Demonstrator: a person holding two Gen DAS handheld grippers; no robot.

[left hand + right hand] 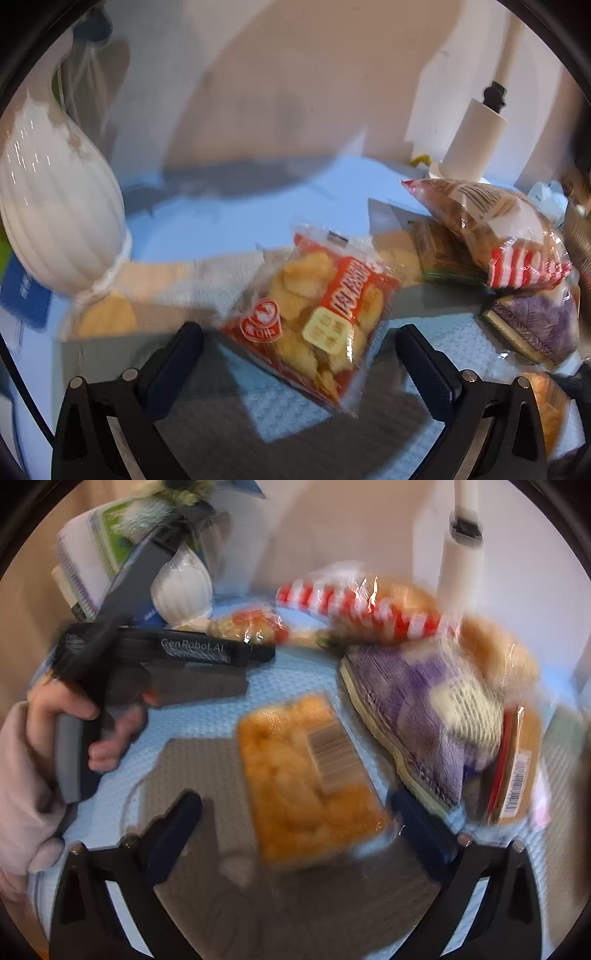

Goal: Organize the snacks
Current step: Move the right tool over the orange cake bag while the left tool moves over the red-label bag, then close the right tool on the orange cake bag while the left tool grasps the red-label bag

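Observation:
My left gripper is open just above the blue mat. A red packet of yellow crisps lies tilted between its fingers, and neither pad touches it. My right gripper is open too, and an orange snack packet with a barcode label lies flat between its fingers, clear of both pads. In the right wrist view a hand holds the left gripper close to the red packet. That view is blurred.
A heap of snacks lies to the right: a red-and-white striped bag, a purple packet and a green-edged packet. A white ribbed vase stands at the left. A white paper roll stands by the back wall.

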